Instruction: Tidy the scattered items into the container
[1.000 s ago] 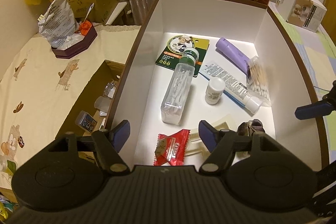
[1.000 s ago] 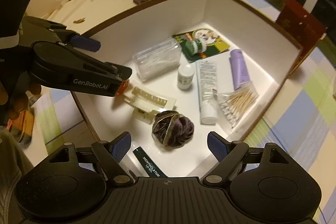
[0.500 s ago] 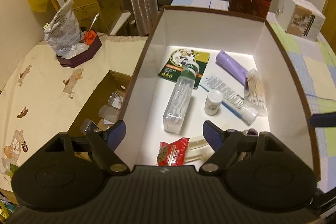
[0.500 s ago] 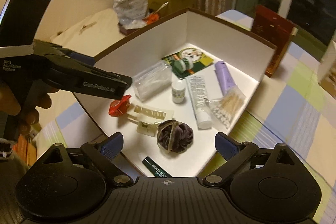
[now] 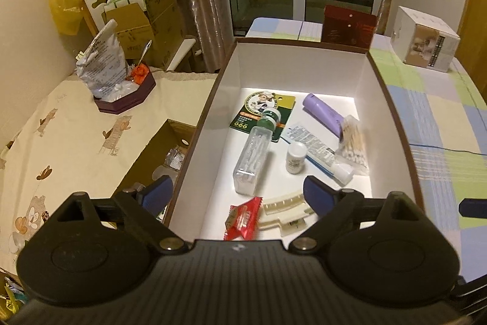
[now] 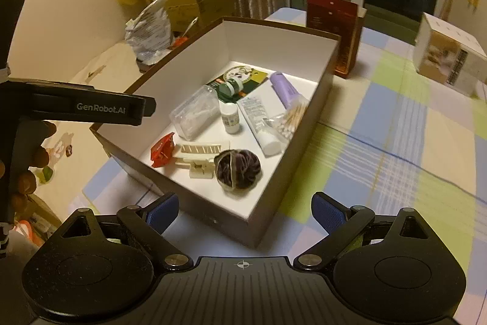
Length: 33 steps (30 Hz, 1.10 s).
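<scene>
The left gripper hung above the near end of the box, its jaws wide and holding nothing. The right gripper hovered before the box's near corner, jaws also wide and bare. Inside the box lay a red sachet, a cream hair clip, a dark scrunchie, a clear bottle and cotton swabs. The box stood on the checked counter.
</scene>
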Motion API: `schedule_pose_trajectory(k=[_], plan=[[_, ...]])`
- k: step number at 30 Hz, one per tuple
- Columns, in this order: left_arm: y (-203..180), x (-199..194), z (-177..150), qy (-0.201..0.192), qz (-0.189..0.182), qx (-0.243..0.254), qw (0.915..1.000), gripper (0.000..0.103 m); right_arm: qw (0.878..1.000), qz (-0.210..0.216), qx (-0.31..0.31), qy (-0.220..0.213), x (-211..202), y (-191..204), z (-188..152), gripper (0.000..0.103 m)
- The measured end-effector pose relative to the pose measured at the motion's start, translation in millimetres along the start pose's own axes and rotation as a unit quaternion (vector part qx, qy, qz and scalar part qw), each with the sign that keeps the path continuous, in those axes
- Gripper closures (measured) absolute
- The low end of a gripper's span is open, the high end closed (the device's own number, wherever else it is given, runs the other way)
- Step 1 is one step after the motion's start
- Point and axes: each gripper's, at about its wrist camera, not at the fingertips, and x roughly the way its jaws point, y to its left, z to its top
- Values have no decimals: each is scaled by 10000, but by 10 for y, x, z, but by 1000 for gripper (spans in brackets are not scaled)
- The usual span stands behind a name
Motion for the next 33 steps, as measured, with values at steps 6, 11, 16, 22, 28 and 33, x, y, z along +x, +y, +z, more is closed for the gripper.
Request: schedule_pose_trajectory(k=[6, 11, 16, 22, 28, 33], plan=[[-29, -217, -100, -39, 11, -51, 10000, 8, 9997, 6, 194, -125, -261, 13, -149, 4], [-34, -430, -232, -13, 120, -139, 9998, 8, 9989, 12, 392, -257, -491, -11, -238, 4], [-27, -733, -316, -138, 29, -376, 9992, 8, 9983, -88, 550, -178, -649, -29, -316, 4], [-94, -1048, -446, -212, -63, -396, 9990, 5, 9992, -203, 286, -186, -803, 36, -458, 4], [-133, -1305, -556, -286, -27, -346, 9990, 4, 9992, -200, 233, -240, -919, 72, -583, 4], [-184, -1517, -621, -394, -14, -288, 9988, 3, 9991, -209, 255, -283, -993, 68, -667, 4]])
